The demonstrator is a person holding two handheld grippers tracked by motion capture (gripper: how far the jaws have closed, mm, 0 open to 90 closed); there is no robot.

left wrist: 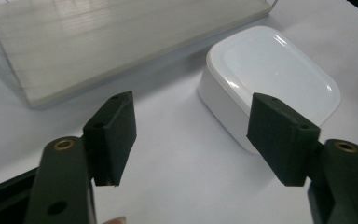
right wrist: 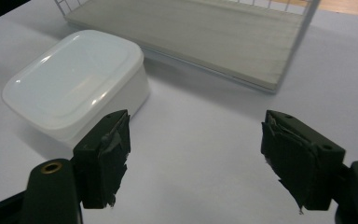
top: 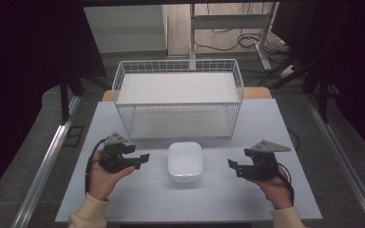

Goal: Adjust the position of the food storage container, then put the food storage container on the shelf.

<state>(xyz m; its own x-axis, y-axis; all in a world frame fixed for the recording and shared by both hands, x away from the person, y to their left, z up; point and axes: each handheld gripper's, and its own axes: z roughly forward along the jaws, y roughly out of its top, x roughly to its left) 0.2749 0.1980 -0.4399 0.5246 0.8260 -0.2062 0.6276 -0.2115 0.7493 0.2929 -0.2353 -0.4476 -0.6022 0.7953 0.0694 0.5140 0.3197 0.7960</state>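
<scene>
Two tongs are flanking a white lidded box [top: 185, 161] that is sitting on the table [top: 123, 199], just in front of a wire basket [top: 178, 97] with a pale board as its floor. The left tongs [top: 145, 158] are hovering beside the box's left side, and the right tongs [top: 231, 165] are hanging a little farther off on its right; neither is touching it. By my reading, the step in hand is the approach to the box, with a two-sided pick-up or a lift into the basket looking likely. The next move is calling for both tongs to be lining up level with the box's side walls, then closing in evenly so it is not skidding or tipping. Both pairs of tongs are standing wide open and holding nothing.
</scene>
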